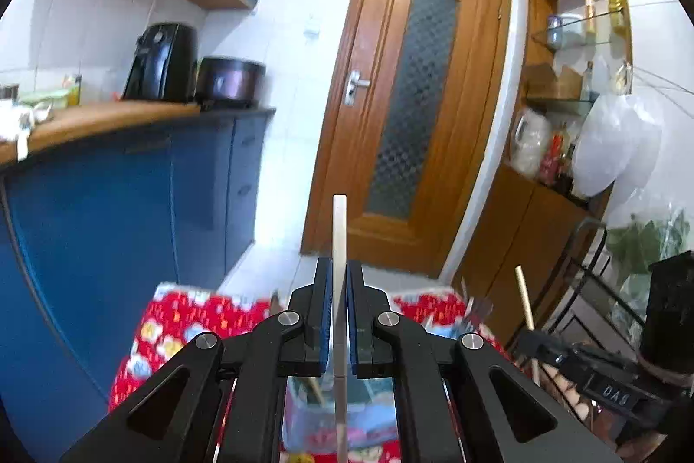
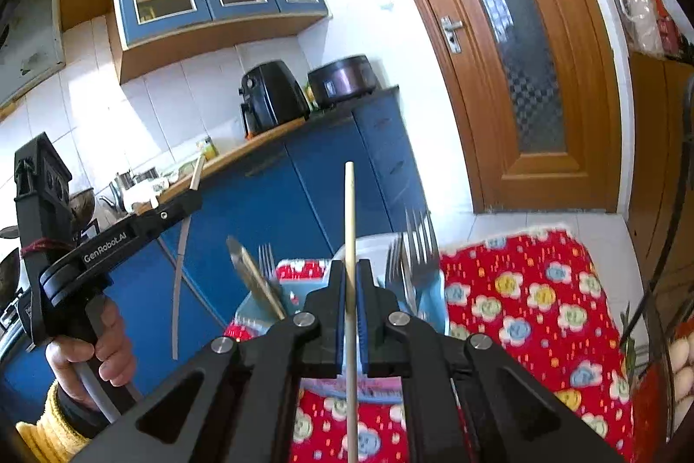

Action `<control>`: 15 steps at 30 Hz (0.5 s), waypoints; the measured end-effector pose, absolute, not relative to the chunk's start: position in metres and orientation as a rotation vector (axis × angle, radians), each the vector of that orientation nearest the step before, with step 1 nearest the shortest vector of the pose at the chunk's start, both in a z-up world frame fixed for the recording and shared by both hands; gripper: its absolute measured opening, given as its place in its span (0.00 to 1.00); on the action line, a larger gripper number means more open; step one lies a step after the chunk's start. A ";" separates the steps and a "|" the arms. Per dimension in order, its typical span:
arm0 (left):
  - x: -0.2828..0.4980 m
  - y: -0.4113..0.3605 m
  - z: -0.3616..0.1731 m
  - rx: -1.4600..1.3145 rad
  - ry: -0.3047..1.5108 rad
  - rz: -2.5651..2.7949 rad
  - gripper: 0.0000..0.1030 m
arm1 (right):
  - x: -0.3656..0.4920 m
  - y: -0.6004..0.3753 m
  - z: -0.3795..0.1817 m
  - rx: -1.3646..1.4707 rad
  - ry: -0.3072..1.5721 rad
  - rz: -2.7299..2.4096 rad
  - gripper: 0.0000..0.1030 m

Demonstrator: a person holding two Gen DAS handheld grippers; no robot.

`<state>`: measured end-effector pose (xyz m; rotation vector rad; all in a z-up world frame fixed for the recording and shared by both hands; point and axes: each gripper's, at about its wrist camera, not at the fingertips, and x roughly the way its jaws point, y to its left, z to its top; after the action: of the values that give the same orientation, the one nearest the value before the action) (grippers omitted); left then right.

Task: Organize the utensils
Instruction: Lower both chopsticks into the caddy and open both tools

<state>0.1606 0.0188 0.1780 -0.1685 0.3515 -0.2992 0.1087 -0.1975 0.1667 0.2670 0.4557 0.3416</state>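
Progress appears partial: forks (image 2: 412, 254) and a knife (image 2: 256, 280) already stand in the light-blue utensil holder (image 2: 433, 302) on the red floral cloth (image 2: 542, 311). The left gripper (image 1: 339, 315) clamps a flat metal utensil handle (image 1: 339, 228). The right gripper (image 2: 350, 302) clamps a wooden chopstick (image 2: 349, 211). Both items remain to be placed. Legible writing: "GenRobot.AI" on the left gripper body, "DAS" on the right.

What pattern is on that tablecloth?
Red tablecloth with pastel flowers, clearest in the right wrist view.

Your left gripper (image 1: 339, 315) and right gripper (image 2: 351, 315) were both raised, jaws nearly closed, each pinching a thin upright stick.
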 end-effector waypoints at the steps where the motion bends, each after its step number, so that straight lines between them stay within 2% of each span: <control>1: 0.163 0.018 0.181 -0.166 0.335 -0.305 0.06 | 0.111 -0.197 0.168 0.261 0.440 0.339 0.06; 15: 0.201 0.007 0.176 -0.191 0.200 -0.244 0.06 | 0.146 -0.195 0.173 0.257 0.281 0.306 0.06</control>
<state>0.2011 0.0075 0.1756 -0.1914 0.1999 -0.2443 0.1464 -0.1953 0.1727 0.2566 0.2813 0.3062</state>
